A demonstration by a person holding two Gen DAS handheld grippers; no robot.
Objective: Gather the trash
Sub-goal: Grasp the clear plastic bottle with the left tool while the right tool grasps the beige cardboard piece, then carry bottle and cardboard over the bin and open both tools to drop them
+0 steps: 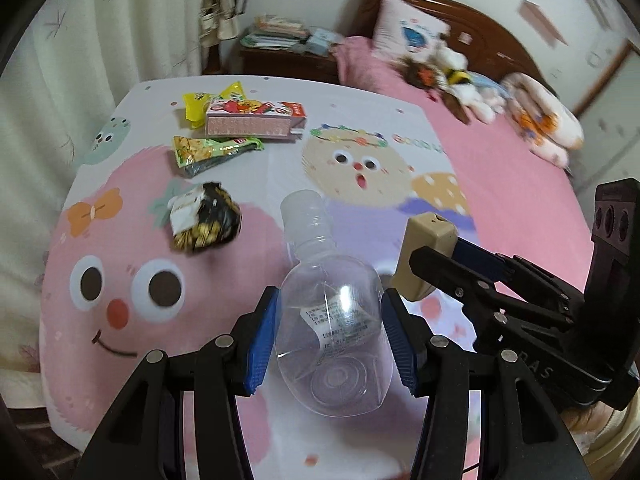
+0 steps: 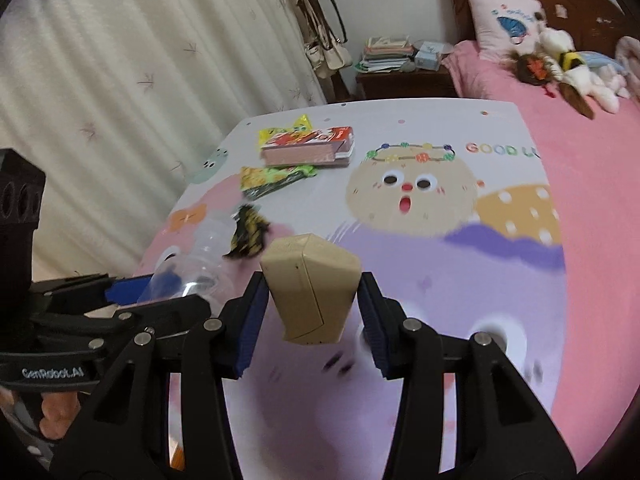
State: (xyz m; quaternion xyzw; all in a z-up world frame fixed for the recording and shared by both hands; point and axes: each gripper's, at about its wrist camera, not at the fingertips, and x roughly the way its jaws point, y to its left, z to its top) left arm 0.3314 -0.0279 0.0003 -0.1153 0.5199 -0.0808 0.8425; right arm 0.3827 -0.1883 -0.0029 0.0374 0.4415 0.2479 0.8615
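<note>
My left gripper (image 1: 328, 340) is shut on a clear plastic bottle (image 1: 332, 320), held above the cartoon-print sheet, neck pointing away. My right gripper (image 2: 310, 316) is shut on a tan carton (image 2: 314, 292); that carton (image 1: 426, 256) and the right gripper also show at the right of the left wrist view. On the sheet lie a black and yellow wrapper (image 1: 206, 222), a green snack bag (image 1: 212, 152), a pink box (image 1: 256, 120) and a yellow wrapper (image 1: 200, 106) behind it. The bottle (image 2: 192, 268) appears left in the right wrist view.
The cartoon sheet (image 1: 360, 128) covers the near part of a pink bed (image 1: 500, 160). Stuffed toys (image 1: 452, 76) and a pillow (image 1: 412, 32) lie near the wooden headboard. A nightstand (image 1: 288, 60) stacked with papers stands behind, curtains (image 1: 100, 40) on the left.
</note>
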